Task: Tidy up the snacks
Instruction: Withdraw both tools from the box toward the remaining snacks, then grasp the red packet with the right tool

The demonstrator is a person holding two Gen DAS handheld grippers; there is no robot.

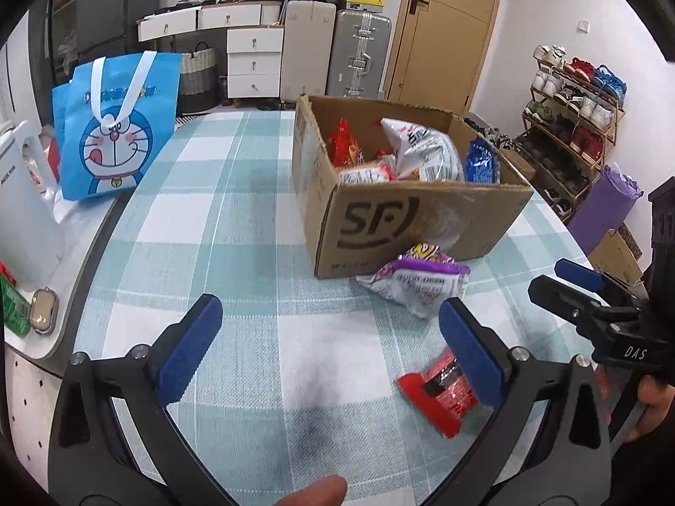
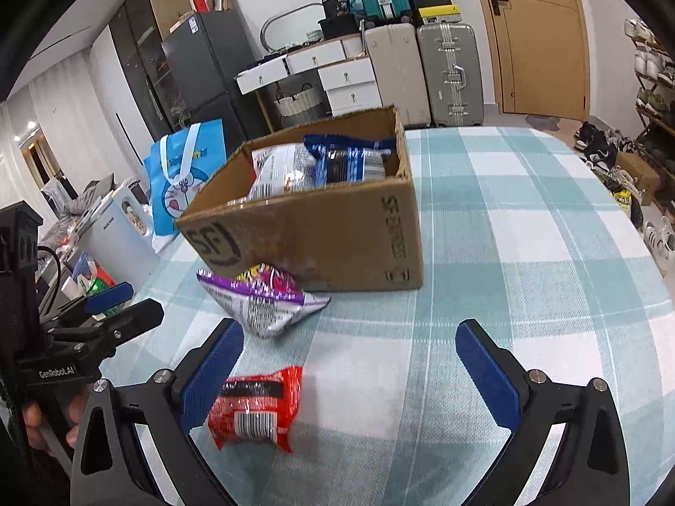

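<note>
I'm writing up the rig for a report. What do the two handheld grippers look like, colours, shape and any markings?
Both match: black curved, Y-shaped frames with silver bolts and flat blue finger pads. The left gripper shows white "GenRobot.AI" lettering on its side in the right wrist view; the right gripper shows "DAS" in the left wrist view. A dark cable hangs beside the left one. Bare fingers hold the grips; no sleeves show.

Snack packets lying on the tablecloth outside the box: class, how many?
2: the purple packet against the cardboard box, the red packet nearer the claws. Others may be hidden.
</note>
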